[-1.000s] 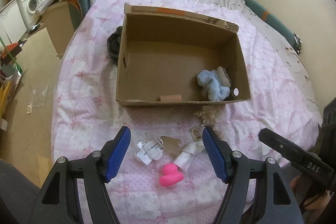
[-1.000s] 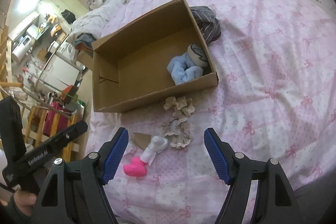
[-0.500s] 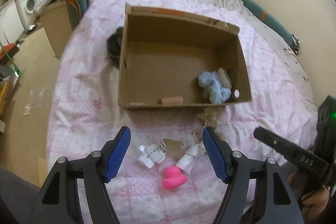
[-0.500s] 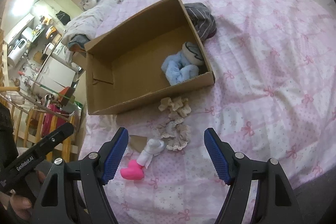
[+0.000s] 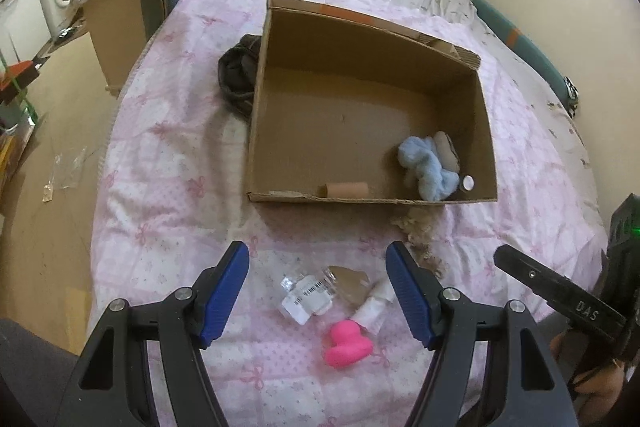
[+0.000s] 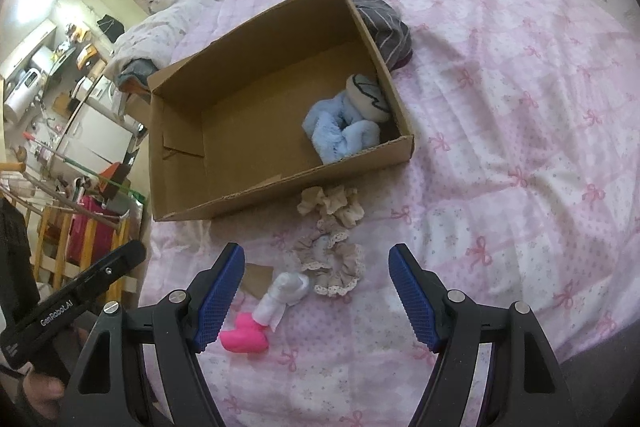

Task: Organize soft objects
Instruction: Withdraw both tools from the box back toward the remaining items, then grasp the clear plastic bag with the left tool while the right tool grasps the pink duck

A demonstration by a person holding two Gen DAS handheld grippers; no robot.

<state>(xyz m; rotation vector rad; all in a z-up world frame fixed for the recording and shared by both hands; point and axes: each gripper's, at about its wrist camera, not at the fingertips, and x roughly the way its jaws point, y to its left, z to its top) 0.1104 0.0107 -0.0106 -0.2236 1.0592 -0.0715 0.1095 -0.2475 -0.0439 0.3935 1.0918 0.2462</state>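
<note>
1. Both the left gripper (image 5: 318,291) and the right gripper (image 6: 312,293) are hovering with jaws spread wide, gripping nothing.
2. Still waiting on the pink quilt (image 6: 520,115): a pink toy (image 6: 244,337), a rolled white sock (image 6: 282,295) and beige scrunchies (image 6: 330,263).
3. Already sitting in the cardboard box (image 6: 280,195): a blue fuzzy piece (image 6: 340,137).
4. The clear packet (image 5: 306,297) is looking hard to identify; the box's near wall is hiding part of its floor.
</note>
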